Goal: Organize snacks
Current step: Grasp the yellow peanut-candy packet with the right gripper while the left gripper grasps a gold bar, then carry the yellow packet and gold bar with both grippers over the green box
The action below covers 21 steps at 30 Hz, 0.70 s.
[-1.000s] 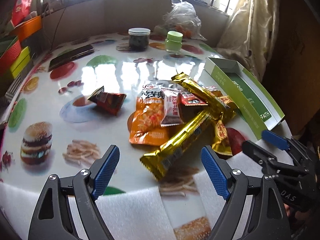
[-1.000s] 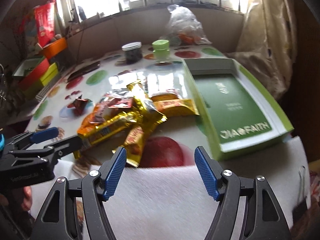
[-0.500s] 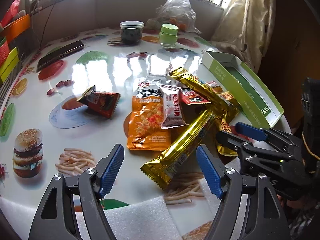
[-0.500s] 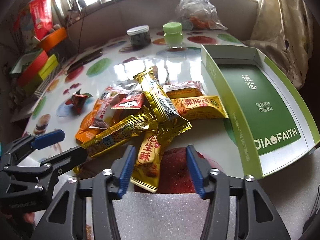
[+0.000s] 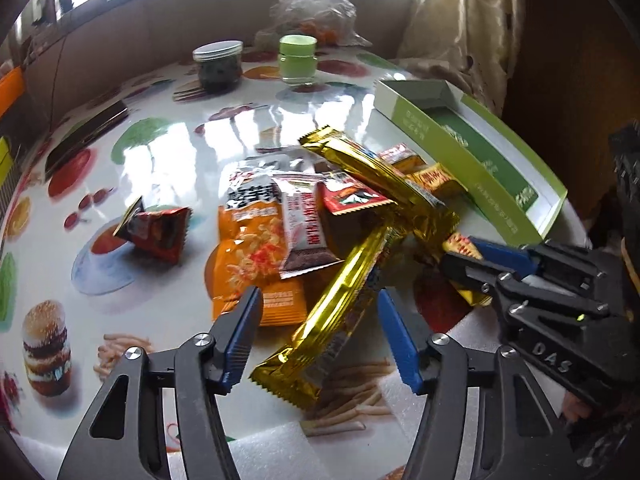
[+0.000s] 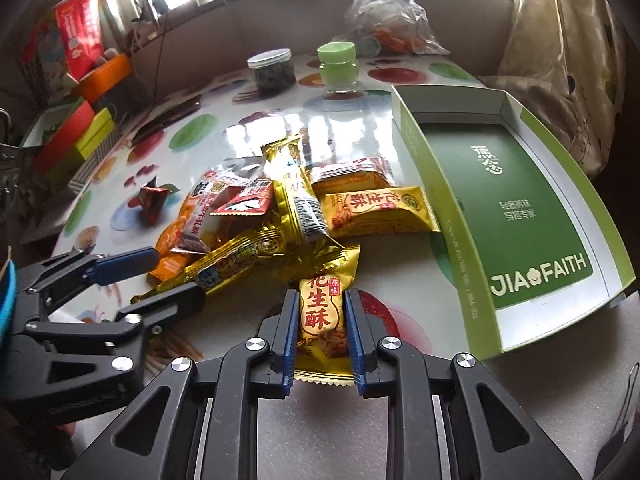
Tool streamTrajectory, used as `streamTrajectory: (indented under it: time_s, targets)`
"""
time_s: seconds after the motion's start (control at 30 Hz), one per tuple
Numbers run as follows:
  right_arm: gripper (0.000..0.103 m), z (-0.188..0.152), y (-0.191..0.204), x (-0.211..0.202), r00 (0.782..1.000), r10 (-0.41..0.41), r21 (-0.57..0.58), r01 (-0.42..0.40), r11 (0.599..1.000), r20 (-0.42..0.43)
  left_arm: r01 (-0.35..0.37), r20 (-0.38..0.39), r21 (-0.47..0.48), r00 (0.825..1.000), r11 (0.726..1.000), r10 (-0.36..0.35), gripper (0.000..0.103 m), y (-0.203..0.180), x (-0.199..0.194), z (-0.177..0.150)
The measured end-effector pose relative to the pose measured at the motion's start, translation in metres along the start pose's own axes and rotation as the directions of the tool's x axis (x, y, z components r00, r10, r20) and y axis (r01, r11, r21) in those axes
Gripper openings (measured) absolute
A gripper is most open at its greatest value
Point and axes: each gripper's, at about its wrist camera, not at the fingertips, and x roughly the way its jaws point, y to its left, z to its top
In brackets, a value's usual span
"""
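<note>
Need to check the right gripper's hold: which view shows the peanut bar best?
Right wrist view: the peanut bar sits centred, pinched between the right gripper. The left wrist view shows only its gold end, mostly hidden behind that gripper.

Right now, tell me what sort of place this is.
Probably a home dining spot by a window: a round table with a food-print cover, snack packets piled on it, a curtain beside it.

I'm seeing a dark-filled jar point(image 6: 272, 70) sitting far ahead of the gripper | a green-lidded jar point(image 6: 337, 65) standing just beside it on the right | a clear plastic bag point(image 6: 386, 20) lying behind them | stacked coloured boxes point(image 6: 74, 136) sitting far left | a curtain point(image 6: 560, 48) hanging far right
</note>
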Motion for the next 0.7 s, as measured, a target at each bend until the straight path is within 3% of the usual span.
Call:
streamTrajectory:
  time_s: [0.17,0.27,0.47,0.7]
  targets:
    - [0.021,-0.002,-0.007,-0.006,1.0,0.013,0.021,-0.013,1.0,-0.002,0.003,-0.02,0.024,1.0,1.0,-0.003,0.054,-0.008,0.006,0.002]
    - [0.021,-0.003,-0.011,-0.008,1.0,0.015,0.035,-0.015,0.999,-0.001,-0.008,-0.022,0.034,1.0,0.999,0.009,0.041,-0.011,0.008,0.003]
    - [0.021,-0.004,-0.014,-0.014,1.0,0.027,0.044,-0.027,0.999,0.01,-0.002,-0.022,0.033,1.0,0.999,0.003,0.028,-0.014,0.006,0.004]
    - [0.021,-0.004,-0.014,-0.02,0.999,0.031,0.05,-0.032,0.998,0.021,0.026,-0.015,-0.005,1.0,1.0,-0.026,0.025,-0.014,-0.001,0.003]
